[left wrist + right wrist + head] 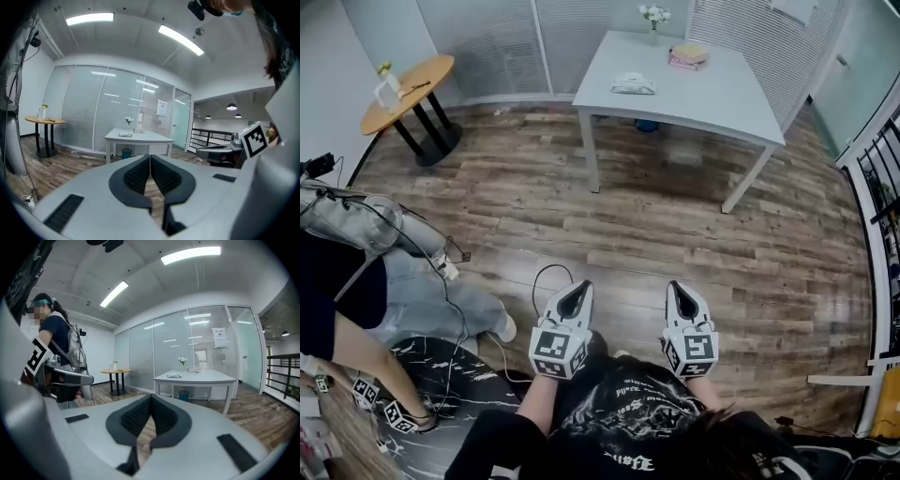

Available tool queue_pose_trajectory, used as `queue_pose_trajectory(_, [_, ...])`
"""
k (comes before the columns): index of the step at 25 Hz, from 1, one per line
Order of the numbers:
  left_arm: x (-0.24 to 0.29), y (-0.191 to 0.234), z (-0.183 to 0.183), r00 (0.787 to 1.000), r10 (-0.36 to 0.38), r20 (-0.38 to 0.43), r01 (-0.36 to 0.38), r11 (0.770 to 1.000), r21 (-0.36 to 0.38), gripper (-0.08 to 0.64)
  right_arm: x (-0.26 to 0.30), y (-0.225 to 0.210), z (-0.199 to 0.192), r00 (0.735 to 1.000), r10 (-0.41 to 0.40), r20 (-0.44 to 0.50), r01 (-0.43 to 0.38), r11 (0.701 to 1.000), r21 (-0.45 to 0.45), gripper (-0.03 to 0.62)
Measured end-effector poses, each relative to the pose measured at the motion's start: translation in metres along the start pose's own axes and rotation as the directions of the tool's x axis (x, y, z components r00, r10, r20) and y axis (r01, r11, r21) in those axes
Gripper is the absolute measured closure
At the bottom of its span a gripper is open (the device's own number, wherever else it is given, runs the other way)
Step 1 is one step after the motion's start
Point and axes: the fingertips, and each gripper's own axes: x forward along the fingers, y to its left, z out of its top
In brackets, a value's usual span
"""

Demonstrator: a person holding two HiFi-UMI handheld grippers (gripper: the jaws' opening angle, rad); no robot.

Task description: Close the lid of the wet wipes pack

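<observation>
Left gripper (150,157), right gripper (150,397): fingers (136,176) together

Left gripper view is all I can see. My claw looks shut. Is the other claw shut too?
Observer: Yes. The right claw is shut, with nothing in it.
Operator: Is anybody else in the room?
Observer: Yes. Another person stands off to your left.
Operator: Are we close to the wipes?
Observer: No. From above, the left claw and the right one hang over the wooden floor, well short of the white table where the wet wipes pack lies.
</observation>
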Motion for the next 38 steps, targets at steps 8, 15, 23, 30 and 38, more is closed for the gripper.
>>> queue_pose_trajectory(8, [0.037,0.02,0.0,0.999,-0.034,-0.012,0.034,0.999,-0.034,0.548,0.027,-0.01,-0.005,0.999,-0.016,-0.039,0.015,1.0,-0.015,0.594])
queue_pose_trajectory(15, [0.099,0.057,0.013,0.995,-0.098,-0.012,0.097,0.994,-0.039,0.548,0.073,-0.031,0.0,0.993,-0.088,-0.08,0.087,0.996,-0.017,0.594])
queue_pose_trajectory(23, [0.174,0.121,0.049,0.984,-0.177,-0.002,0.177,0.984,-0.016,0.548,0.164,-0.032,0.028,0.989,-0.133,-0.064,0.133,0.991,-0.004,0.594])
queue_pose_trajectory(30, [0.212,0.171,0.066,0.975,-0.22,-0.011,0.22,0.976,0.006,0.548,0.232,-0.018,0.038,0.987,-0.147,-0.06,0.149,0.988,0.029,0.594])
queue_pose_trajectory(38, [0.231,0.203,0.069,0.976,-0.214,-0.026,0.214,0.977,-0.016,0.548,0.271,-0.013,0.038,0.986,-0.134,-0.1,0.139,0.989,0.042,0.594])
